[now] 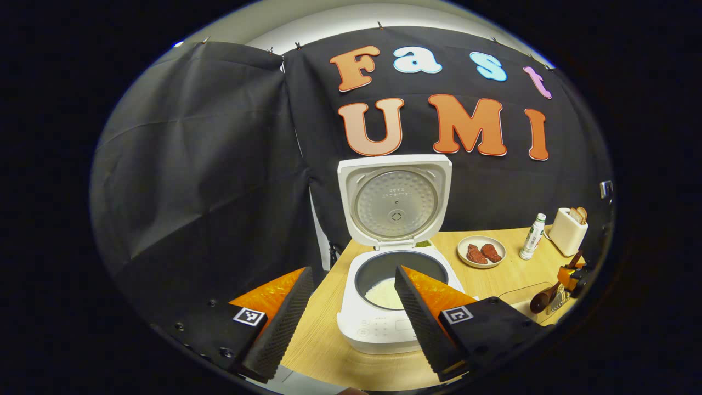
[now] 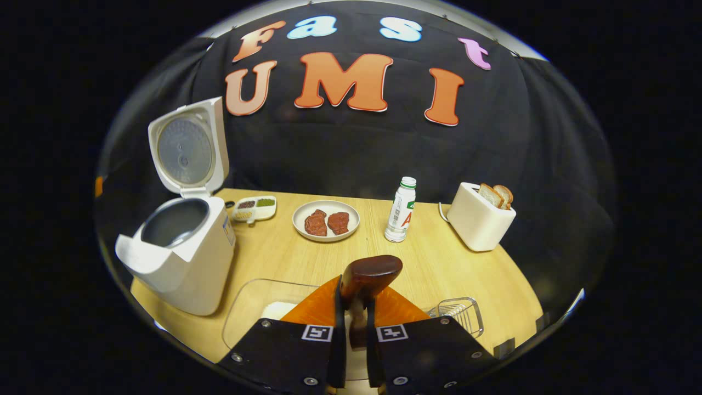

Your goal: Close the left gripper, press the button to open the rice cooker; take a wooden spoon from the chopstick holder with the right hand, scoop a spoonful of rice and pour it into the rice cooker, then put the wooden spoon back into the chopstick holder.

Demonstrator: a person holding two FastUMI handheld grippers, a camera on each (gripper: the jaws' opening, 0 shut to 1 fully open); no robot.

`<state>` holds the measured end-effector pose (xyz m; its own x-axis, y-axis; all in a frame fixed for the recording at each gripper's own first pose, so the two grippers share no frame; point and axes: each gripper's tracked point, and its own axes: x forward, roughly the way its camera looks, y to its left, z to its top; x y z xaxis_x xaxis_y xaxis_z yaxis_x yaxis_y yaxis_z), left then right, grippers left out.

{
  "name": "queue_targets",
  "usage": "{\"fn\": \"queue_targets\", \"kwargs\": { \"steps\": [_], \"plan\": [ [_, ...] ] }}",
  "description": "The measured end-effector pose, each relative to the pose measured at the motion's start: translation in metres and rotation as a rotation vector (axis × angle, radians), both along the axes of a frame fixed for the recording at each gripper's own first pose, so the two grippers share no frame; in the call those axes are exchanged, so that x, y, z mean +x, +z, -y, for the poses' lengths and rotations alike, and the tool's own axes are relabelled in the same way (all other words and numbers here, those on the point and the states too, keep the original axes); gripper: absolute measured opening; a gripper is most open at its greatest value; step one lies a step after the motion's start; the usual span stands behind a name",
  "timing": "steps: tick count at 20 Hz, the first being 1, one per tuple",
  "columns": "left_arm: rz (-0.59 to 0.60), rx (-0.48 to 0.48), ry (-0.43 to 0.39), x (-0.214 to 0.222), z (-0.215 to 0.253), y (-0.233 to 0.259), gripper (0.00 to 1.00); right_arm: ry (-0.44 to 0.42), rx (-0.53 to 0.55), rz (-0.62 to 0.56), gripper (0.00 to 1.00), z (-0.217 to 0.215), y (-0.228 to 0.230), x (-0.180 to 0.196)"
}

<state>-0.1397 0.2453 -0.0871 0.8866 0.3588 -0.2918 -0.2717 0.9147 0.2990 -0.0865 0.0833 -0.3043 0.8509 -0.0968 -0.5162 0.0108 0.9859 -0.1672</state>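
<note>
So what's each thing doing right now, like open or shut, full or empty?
Rice cooker: lid up, some rice in the pot.
Left claw: open, holding nothing.
Right claw: shut on the wooden spoon.
Chopstick holder: on the table, beside the right claw.
Plate: two pieces of meat on it.
Bottle: upright, cap on.
Toaster: bread sticking out.
</note>
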Motion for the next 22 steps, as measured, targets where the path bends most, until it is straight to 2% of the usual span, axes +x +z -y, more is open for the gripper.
{"fn": "queue_targets", "kwargs": {
  "steps": [4, 9, 11, 12, 13, 16, 20, 22],
  "plan": [
    [-0.009, 0.017, 0.024, -0.005, -0.007, -0.001, 0.99, 0.000, -0.039, 0.035, 0.14, -0.001, -0.007, 0.001],
    [-0.024, 0.009, 0.036, -0.005, -0.005, -0.008, 1.00, 0.106, -0.065, 0.020, 0.14, -0.029, -0.029, -0.013],
    [-0.033, 0.005, 0.030, -0.004, -0.002, -0.012, 1.00, 0.124, -0.036, 0.020, 0.14, -0.037, -0.033, -0.017],
    [-0.038, 0.008, 0.028, -0.005, -0.002, -0.014, 1.00, 0.122, -0.004, 0.017, 0.17, -0.040, -0.035, -0.017],
    [-0.042, 0.010, 0.026, -0.005, -0.002, -0.016, 1.00, 0.122, 0.032, -0.003, 0.14, -0.044, -0.038, -0.019],
    [-0.052, 0.009, 0.018, -0.004, 0.000, -0.019, 1.00, 0.101, 0.078, -0.013, 0.14, -0.042, -0.038, -0.016],
    [-0.055, -0.004, 0.017, -0.002, -0.003, -0.022, 0.99, 0.034, 0.156, -0.034, 0.14, -0.036, -0.034, -0.011],
    [-0.057, -0.002, 0.019, -0.003, -0.006, -0.024, 1.00, 0.005, 0.231, -0.058, 0.14, -0.041, -0.034, -0.011]
  ]
}}
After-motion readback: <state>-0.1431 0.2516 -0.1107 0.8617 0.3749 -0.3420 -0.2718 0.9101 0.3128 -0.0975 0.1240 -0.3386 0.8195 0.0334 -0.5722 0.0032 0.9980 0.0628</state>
